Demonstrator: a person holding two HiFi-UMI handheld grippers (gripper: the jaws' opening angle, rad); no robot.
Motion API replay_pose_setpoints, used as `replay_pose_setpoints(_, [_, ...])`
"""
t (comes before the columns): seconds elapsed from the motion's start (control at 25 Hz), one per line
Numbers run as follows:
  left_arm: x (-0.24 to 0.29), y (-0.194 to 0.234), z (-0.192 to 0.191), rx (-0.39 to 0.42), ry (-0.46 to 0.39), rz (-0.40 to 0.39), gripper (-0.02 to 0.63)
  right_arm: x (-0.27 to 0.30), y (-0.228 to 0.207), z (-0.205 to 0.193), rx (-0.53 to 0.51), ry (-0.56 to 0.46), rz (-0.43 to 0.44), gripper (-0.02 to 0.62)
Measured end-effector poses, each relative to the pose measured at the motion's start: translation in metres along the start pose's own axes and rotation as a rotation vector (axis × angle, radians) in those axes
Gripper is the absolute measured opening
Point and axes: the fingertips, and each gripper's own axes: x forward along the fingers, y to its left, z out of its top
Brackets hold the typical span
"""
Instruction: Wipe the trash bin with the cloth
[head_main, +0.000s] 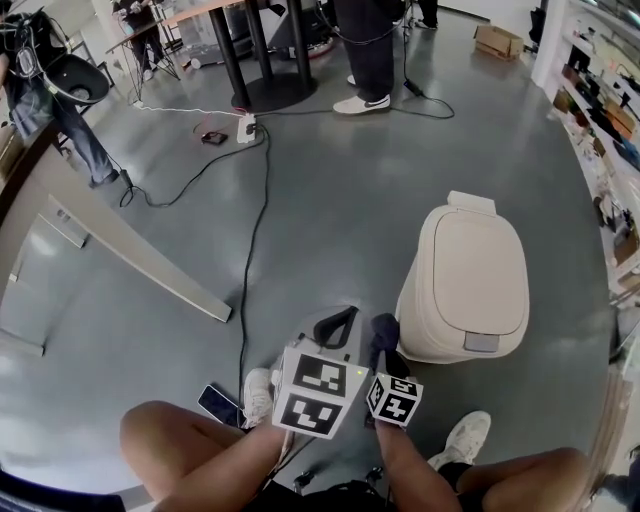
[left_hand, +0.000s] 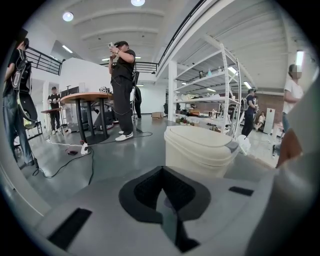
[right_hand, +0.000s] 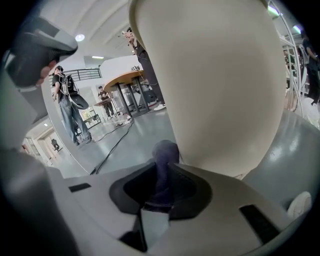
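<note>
Marker cubes ride closest under the head camera, one on each claw, above the person's bare knees. From there the right claw is clamped on the cloth, a dark purplish wad whose rounded end pokes out past the jaw tips. The left claw has its jaws drawn together at the tips with nothing between them, held just beside the right one. Directly beyond the cloth rises the cream wall of the trash bin. The wad sits at its lower side, very near or brushing it; contact cannot be settled. The bin stands on the grey floor just ahead of the person's right foot, lid down. The cloth looks soft, light and limp, so a firm pinch near its middle, as now, should leave enough loose fabric to drag across the wall. The bin appears to be smooth hollow plastic, probably light and apt to slide under pressure. The empty claw could steady it at the lid's rim.
</note>
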Motion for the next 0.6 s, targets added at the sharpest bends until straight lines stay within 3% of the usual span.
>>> replay_pose_setpoints(0.6, [-0.005, 0.011, -0.013, -0.017, 0.008, -0.003, -0.003, 0.027, -0.013, -0.027, -0.033, 0.067, -0.068, 0.077])
